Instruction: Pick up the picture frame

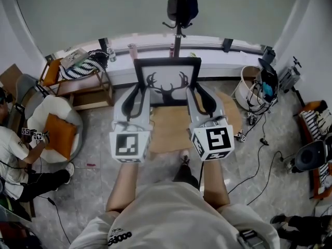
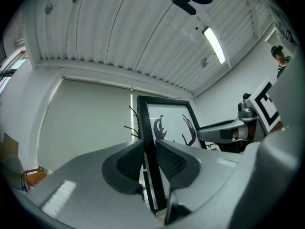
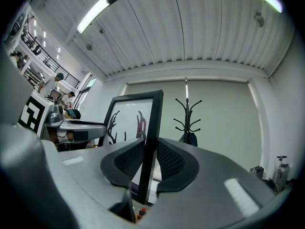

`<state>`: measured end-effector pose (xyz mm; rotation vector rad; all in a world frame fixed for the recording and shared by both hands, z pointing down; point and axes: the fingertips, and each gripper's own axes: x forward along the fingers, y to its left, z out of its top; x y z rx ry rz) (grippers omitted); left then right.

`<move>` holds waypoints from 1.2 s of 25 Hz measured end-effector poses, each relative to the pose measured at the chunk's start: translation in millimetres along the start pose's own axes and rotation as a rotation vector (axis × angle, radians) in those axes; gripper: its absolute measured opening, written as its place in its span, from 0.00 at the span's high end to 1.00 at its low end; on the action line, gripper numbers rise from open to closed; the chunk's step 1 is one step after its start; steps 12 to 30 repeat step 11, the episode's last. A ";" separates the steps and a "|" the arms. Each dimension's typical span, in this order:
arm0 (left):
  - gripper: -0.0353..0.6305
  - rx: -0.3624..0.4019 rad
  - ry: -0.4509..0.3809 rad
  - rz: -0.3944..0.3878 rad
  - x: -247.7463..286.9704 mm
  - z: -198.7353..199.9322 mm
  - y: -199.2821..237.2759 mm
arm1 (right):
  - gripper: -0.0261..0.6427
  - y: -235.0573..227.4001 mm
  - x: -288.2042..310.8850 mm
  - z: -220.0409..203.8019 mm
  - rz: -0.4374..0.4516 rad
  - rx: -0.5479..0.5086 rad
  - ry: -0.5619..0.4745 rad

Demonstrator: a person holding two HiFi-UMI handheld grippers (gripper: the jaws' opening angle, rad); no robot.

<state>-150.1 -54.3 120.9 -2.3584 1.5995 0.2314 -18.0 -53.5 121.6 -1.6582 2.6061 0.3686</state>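
Observation:
The picture frame (image 1: pixel 167 82) is black with a white print of dark antlers, and it is held up in the air in front of me. My left gripper (image 1: pixel 139 96) is shut on its left side bar (image 2: pixel 148 147), with both pads pressed on the bar. The right side bar (image 3: pixel 148 142) is clamped the same way by my right gripper (image 1: pixel 198 95). In the left gripper view the frame (image 2: pixel 167 123) stands upright between the jaws, and the right gripper (image 2: pixel 224 131) shows beyond it. From the right gripper view the frame (image 3: pixel 131 120) and the left gripper (image 3: pixel 76 128) are seen.
Below lies a brown mat (image 1: pixel 168 126) on a marble floor. A black coat rack (image 1: pixel 179 9) stands at the far wall. To the left are a wooden side table (image 1: pixel 83 82) and a white chair with an orange cushion (image 1: pixel 57 131). A white bin (image 1: pixel 248 90) and cables lie right. A seated person (image 1: pixel 15 160) is far left.

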 end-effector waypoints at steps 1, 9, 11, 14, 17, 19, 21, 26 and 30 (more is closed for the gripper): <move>0.82 -0.001 0.002 0.000 0.1 -1.3 0.5 | 0.84 0.2 0.6 -1.2 0.000 0.000 0.001; 0.82 -0.009 0.019 -0.003 2.2 -12.9 3.4 | 0.84 1.8 5.7 -13.2 0.000 0.014 0.025; 0.82 -0.012 0.022 -0.005 3.8 -17.1 5.1 | 0.84 2.0 8.7 -16.9 -0.001 0.016 0.029; 0.82 -0.012 0.022 -0.005 3.8 -17.1 5.1 | 0.84 2.0 8.7 -16.9 -0.001 0.016 0.029; 0.82 -0.012 0.022 -0.005 3.8 -17.1 5.1 | 0.84 2.0 8.7 -16.9 -0.001 0.016 0.029; 0.82 -0.012 0.022 -0.005 3.8 -17.1 5.1 | 0.84 2.0 8.7 -16.9 -0.001 0.016 0.029; 0.82 -0.012 0.022 -0.005 3.8 -17.1 5.1 | 0.84 2.0 8.7 -16.9 -0.001 0.016 0.029; 0.82 -0.012 0.022 -0.005 3.8 -17.1 5.1 | 0.84 2.0 8.7 -16.9 -0.001 0.016 0.029; 0.82 -0.012 0.022 -0.005 3.8 -17.1 5.1 | 0.84 2.0 8.7 -16.9 -0.001 0.016 0.029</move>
